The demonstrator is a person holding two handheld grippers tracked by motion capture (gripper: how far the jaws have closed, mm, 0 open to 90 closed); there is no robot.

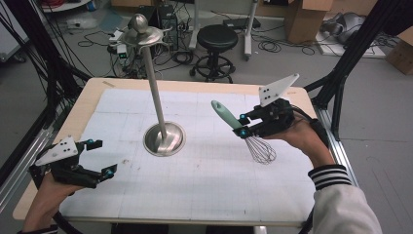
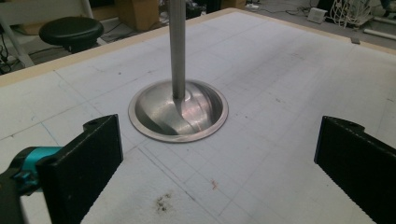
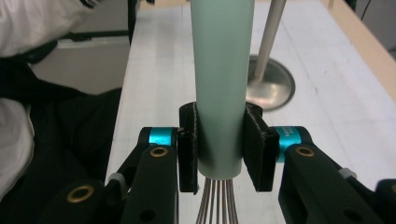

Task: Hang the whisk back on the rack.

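A whisk (image 1: pixel 243 129) with a pale green handle (image 3: pixel 219 79) and a wire head (image 1: pixel 260 148) is held above the right half of the table. My right gripper (image 1: pixel 242 124) is shut on the handle's lower end, just above the wires (image 3: pixel 217 205); the handle tilts up to the left. A steel stand with a round base (image 1: pixel 164 138), a tall pole (image 1: pixel 155 87) and a disc with a knob on top (image 1: pixel 141 33) rises at the table's middle. My left gripper (image 1: pixel 100 157) is open at the front left, facing the stand's base (image 2: pixel 178 111), nothing between its jaws.
A white gridded mat (image 1: pixel 204 185) covers the wooden table (image 1: pixel 92 92). Small dark specks (image 2: pixel 161 201) mark the mat near my left gripper. Beyond the far edge stand a black stool (image 1: pixel 216 41), cables and cardboard boxes (image 1: pixel 304 17). Black frame posts (image 1: pixel 358 44) flank the table.
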